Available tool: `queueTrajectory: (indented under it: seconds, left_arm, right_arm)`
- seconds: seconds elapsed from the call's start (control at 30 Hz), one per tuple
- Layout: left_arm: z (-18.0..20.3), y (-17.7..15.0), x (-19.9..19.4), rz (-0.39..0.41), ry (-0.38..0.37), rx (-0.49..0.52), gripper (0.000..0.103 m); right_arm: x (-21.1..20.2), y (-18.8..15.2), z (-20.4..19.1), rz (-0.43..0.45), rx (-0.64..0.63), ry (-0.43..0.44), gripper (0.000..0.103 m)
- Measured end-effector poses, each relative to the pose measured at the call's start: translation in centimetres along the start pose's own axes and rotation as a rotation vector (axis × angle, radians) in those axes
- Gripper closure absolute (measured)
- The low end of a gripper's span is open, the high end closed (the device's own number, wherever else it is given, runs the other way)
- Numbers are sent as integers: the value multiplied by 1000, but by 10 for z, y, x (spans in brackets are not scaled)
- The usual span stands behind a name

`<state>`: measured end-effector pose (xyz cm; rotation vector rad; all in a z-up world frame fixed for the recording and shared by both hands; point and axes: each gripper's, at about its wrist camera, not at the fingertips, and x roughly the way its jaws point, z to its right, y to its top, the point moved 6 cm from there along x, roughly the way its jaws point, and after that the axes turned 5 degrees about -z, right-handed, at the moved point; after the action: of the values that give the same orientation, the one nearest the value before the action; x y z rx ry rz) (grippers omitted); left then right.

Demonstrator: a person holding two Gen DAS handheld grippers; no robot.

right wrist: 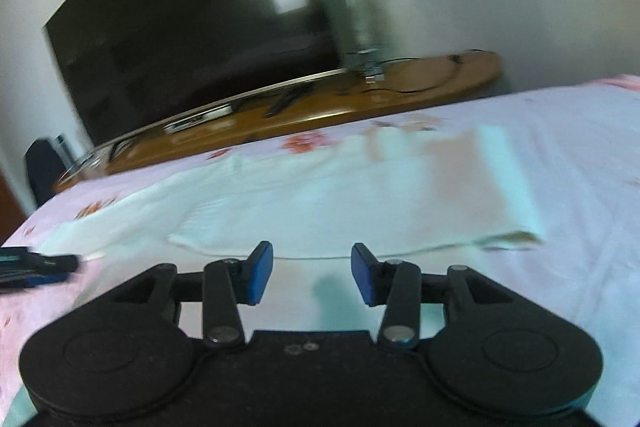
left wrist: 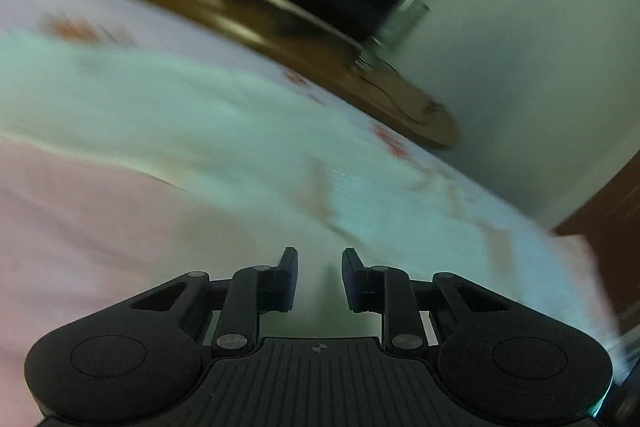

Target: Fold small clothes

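Right wrist, pale garment (right wrist: 320, 195) beyond parted fingers (right wrist: 262, 273)

So the bed (right wrist: 560, 131) has a pale pink sheet with little red flower prints. A light mint-white garment (right wrist: 320, 195) lies flat across it, one end folded over. Left of the garment, near the bed's edge, a black and blue tool (right wrist: 36, 265) rests on the sheet.
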<state>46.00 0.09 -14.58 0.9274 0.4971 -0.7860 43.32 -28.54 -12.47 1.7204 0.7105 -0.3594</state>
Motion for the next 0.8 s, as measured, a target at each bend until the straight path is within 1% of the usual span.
queueTrajectory:
  seconds: [0.07, 0.1, 0.27, 0.37, 0.4, 0.43, 0.47, 0.5, 0.57, 0.67, 0.7, 0.8]
  left_arm:
    - [6, 0, 28, -53, -24, -64, 78]
    - [7, 0, 38, -60, -35, -92, 78]
    - [17, 12, 57, -32, -36, -118, 78]
    - [14, 14, 63, -21, -29, -122, 79]
    - [14, 16, 64, -16, -29, -115, 85]
    - [11, 19, 63, -10, -5, -108, 99]
    - [9, 20, 56, -1, 0, -100, 99]
    - [5, 24, 47, 24, -8, -93, 99]
    - [-1, 34, 33, 69, 13, -55, 99]
    - [-15, 46, 20, 87, 51, -24, 99]
    - [-22, 48, 15, 94, 75, -17, 99]
    - [-39, 50, 6, 99, 104, -33, 99]
  right_arm:
    - [-7, -2, 11, 8, 22, -8, 59]
    - [-12, -3, 17, 13, 31, -10, 59]
    - [-26, -12, 42, 22, 81, -25, 59]
    - [-30, -18, 54, 20, 103, -41, 59]
    - [-28, -19, 56, 17, 112, -44, 59]
    - [-28, -20, 59, 13, 120, -46, 59]
    - [-27, -21, 61, 10, 125, -49, 59]
    - [-26, -20, 63, 8, 127, -55, 59]
    - [-25, -18, 66, 10, 124, -74, 59]
    - [-19, -12, 70, 11, 129, -90, 59]
    - [-16, -10, 72, 10, 134, -94, 60]
    - [-8, -5, 74, 12, 135, -103, 60]
